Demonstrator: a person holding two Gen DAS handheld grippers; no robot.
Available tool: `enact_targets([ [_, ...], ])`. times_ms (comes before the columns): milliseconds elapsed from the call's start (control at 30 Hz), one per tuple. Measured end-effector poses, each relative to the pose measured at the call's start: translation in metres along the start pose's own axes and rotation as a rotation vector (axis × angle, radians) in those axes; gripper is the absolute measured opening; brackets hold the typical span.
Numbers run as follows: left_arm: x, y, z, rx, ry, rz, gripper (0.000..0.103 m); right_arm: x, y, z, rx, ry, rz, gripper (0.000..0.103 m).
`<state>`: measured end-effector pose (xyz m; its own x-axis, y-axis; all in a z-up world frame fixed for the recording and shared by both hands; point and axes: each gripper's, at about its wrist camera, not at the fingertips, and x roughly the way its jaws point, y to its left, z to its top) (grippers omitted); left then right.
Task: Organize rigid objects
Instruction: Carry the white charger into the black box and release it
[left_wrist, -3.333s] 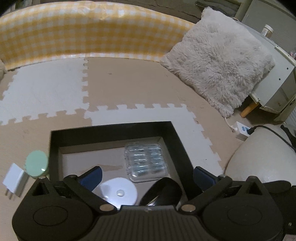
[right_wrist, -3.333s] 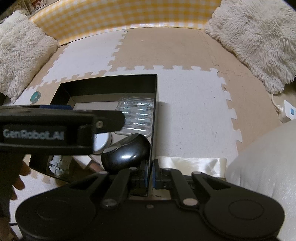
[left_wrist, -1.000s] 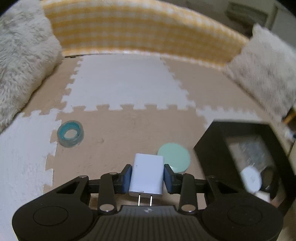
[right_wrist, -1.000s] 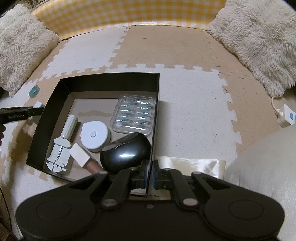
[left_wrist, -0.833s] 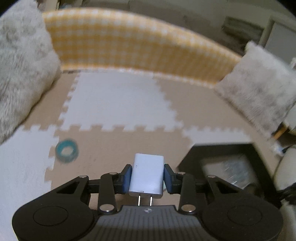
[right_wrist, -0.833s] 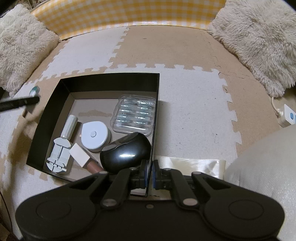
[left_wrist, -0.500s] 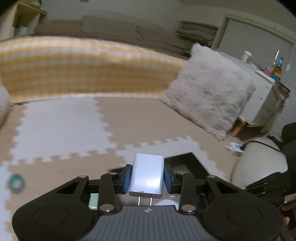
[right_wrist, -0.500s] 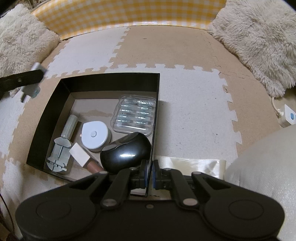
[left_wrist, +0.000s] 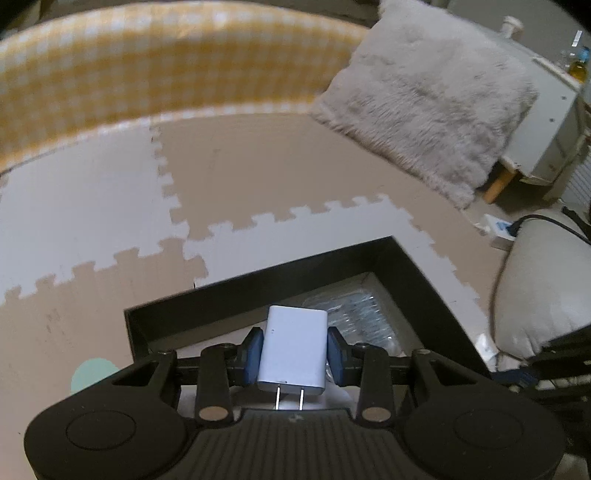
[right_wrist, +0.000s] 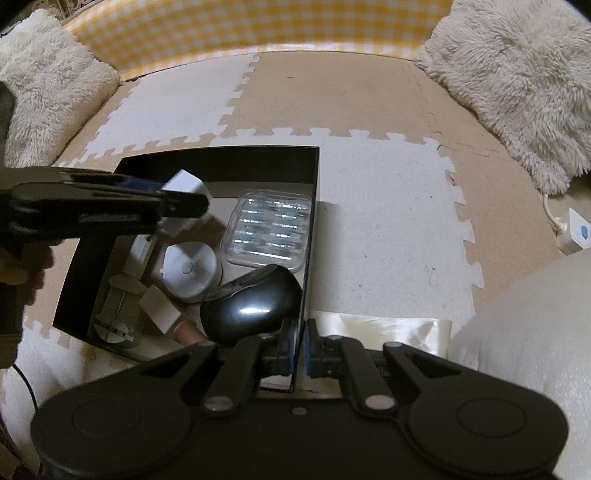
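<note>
My left gripper (left_wrist: 293, 354) is shut on a white wall charger (left_wrist: 293, 349), prongs toward the camera, and holds it in the air over the black box (left_wrist: 417, 273). The right wrist view shows the same charger (right_wrist: 184, 183) above the box's left half. My right gripper (right_wrist: 300, 341) is shut on the box wall (right_wrist: 309, 236) at its near right corner. Inside the box lie a black mouse (right_wrist: 251, 308), a white round case (right_wrist: 190, 269), a clear plastic case (right_wrist: 271, 227), a grey tool (right_wrist: 118, 310) and a white block (right_wrist: 160, 310).
A mint green disc (left_wrist: 92, 373) lies on the foam mat left of the box. Fluffy cushions (right_wrist: 517, 85) and a yellow checked bumper (left_wrist: 147, 74) ring the mat. A white power strip (right_wrist: 576, 232) and a pale beanbag (left_wrist: 546, 288) sit at the right.
My left gripper carried the charger rightward from the mat, past the green disc, to above the box. My right gripper kept its grip on the box wall.
</note>
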<state>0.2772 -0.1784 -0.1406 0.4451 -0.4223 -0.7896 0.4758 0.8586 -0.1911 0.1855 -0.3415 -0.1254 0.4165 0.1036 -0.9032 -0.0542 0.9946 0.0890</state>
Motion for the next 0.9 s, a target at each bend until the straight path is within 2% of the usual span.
enact_targets([
  [267,0.016,-0.003,0.003,0.034,-0.013,0.041,0.039,0.000,-0.001,0.000,0.001,0.001,0.004,0.006],
  [367,0.015,0.000,0.002,0.020,0.002,0.045,0.053,0.000,-0.001,0.000,0.003,0.001,0.006,0.006],
  [433,0.012,-0.001,0.000,0.022,0.002,0.030,0.054,0.000,-0.001,0.000,0.002,0.003,0.006,0.006],
  [600,0.004,-0.009,-0.004,0.038,0.007,0.005,0.070,0.001,0.000,0.000,0.000,0.007,0.002,0.006],
  [900,-0.016,-0.019,-0.014,0.041,0.003,-0.022,0.090,0.001,-0.001,0.000,0.003,0.012,0.003,0.006],
])
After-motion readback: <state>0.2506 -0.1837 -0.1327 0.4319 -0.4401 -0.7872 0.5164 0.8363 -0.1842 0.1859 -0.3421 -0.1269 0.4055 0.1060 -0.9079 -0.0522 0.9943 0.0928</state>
